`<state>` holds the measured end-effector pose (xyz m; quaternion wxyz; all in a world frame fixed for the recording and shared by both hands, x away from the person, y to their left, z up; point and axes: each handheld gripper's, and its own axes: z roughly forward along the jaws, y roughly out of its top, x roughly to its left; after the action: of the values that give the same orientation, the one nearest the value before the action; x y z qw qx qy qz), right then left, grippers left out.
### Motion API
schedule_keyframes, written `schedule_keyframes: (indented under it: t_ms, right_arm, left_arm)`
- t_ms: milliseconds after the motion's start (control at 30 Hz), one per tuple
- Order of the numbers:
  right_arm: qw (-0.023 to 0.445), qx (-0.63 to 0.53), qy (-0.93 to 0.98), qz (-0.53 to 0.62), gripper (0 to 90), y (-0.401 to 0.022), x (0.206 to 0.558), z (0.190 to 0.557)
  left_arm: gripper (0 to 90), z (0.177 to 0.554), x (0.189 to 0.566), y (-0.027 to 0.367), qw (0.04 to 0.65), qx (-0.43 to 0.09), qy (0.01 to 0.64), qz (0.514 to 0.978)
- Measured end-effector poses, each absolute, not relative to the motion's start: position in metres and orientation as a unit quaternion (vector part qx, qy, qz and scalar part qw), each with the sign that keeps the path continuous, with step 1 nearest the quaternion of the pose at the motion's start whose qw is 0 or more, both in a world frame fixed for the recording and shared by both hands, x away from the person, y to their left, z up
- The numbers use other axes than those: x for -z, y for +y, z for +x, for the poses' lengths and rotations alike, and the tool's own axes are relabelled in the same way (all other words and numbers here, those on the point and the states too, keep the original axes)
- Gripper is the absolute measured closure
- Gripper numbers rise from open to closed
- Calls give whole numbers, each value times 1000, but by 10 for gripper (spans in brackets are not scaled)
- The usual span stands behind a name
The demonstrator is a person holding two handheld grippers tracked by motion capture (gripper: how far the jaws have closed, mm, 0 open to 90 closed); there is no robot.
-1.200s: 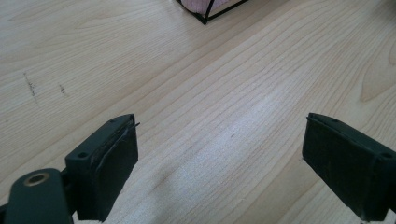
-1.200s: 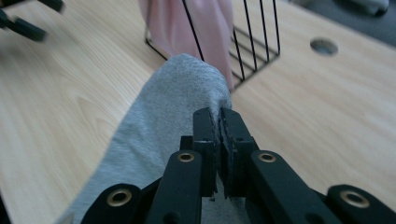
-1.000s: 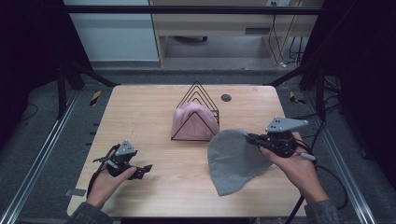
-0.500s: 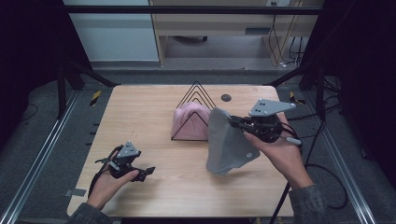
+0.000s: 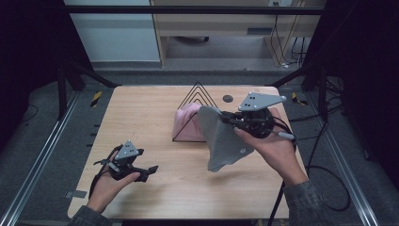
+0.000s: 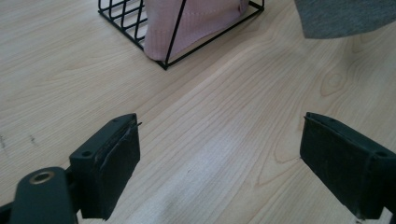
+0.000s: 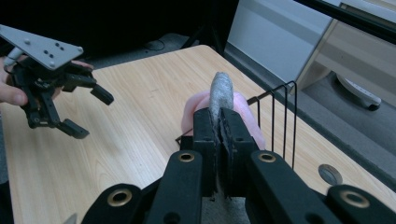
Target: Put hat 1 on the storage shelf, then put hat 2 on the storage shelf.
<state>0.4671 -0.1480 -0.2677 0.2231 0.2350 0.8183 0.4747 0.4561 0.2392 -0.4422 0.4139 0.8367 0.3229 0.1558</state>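
Readable text: we find none anywhere.
Grey cloth (image 5: 223,141): we see a small round pale mark near its lower edge, too small to read.
Table (image 5: 155,113): we make out bare wood grain, with no label.

A grey cloth (image 5: 225,141) hangs in the right centre of the high view, pinched at its upper edge and draping down to a loose lower corner above the tabletop (image 5: 141,117). It is soft, plain and creased. In the right gripper view its folded edge (image 7: 221,93) rises upright at centre frame.
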Motion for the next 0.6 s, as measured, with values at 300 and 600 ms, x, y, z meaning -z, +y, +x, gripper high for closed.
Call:
schedule_keyframes:
  t_ms: [300, 600]
  right_arm:
    - [225, -479, 820, 221, 862, -140, 252, 463]
    - [232, -480, 822, 198, 863, -127, 226, 459]
  left_arm:
    - [127, 454, 413, 226, 427, -153, 295, 841]
    - [138, 465, 382, 201, 444, -137, 267, 844]
